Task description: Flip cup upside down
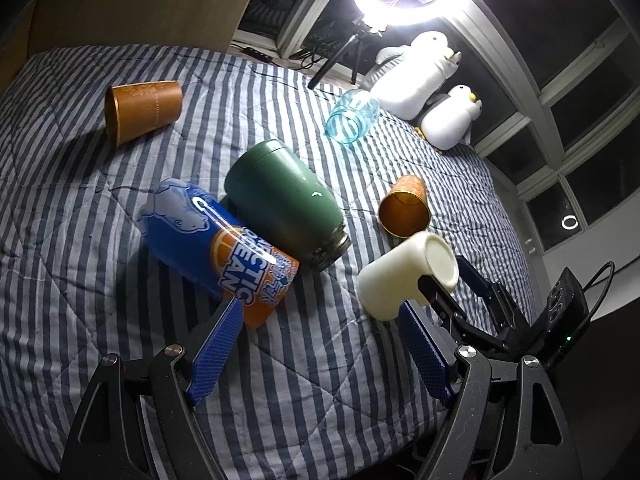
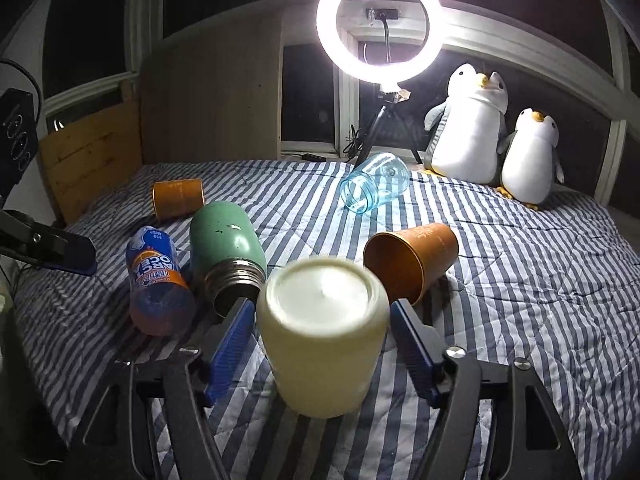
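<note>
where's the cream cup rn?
Cream cup sits base-up on the striped quilt between the right claw's open fingers, just in front of the orange cup and green flask.

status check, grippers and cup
Right gripper open, straddling cream cup, base up on quilt. Left gripper open, empty. Orange cup close behind.
</note>
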`<state>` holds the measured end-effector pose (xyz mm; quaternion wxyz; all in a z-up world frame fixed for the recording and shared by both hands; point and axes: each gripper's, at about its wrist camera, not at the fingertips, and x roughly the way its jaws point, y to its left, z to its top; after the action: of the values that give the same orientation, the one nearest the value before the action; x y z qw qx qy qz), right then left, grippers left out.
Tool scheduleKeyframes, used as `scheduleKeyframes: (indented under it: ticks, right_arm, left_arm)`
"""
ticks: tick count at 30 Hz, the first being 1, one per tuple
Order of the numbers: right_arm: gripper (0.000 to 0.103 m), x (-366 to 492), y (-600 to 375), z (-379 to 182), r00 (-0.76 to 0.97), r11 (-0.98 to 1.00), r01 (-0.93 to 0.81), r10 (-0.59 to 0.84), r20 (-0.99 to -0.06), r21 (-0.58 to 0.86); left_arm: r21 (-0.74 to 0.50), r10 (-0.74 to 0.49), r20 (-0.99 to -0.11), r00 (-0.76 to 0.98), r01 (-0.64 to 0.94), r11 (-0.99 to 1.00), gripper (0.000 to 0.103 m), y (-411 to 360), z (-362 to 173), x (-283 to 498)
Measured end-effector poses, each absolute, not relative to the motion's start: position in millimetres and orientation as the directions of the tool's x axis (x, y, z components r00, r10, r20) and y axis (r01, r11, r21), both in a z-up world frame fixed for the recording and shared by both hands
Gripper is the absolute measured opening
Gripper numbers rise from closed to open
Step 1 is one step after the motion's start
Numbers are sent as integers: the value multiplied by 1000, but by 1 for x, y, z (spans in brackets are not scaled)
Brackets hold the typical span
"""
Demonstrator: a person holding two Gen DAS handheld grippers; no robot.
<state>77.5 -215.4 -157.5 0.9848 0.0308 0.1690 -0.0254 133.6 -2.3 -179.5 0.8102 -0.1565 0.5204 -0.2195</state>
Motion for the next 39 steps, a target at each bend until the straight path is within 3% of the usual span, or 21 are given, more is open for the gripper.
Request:
scheduleKeyframes:
  ticks: [2, 10, 20, 24, 33, 39]
  right_arm:
    - [79, 75, -214, -155, 944, 997, 59, -40, -328, 48]
    - [80, 59, -221, -145, 949, 993, 71, -36, -313, 100]
    - [89, 14, -225, -118, 967, 980, 155, -125, -224, 124]
    - [93, -4, -219, -103, 971, 974, 192, -171, -170, 118]
    - [97, -41, -201, -80, 967, 960, 255, -250, -56, 115]
    - [100, -63, -196, -73, 958, 950, 284, -288, 10, 128]
  left_arm:
    - [-475, -516, -774, 367, 201, 857, 83, -4, -178, 134]
    - [-426, -490, -768, 412, 244, 871, 83, -12, -167, 129]
    - [-239, -369, -732, 572, 292, 926, 83, -25, -146, 100]
    - [-112, -283, -636, 718, 278, 954, 85, -30, -127, 74]
    - [6, -162, -354, 921, 176, 984, 96, -31, -79, 11]
    - [35, -123, -277, 953, 138, 990, 100, -34, -61, -20]
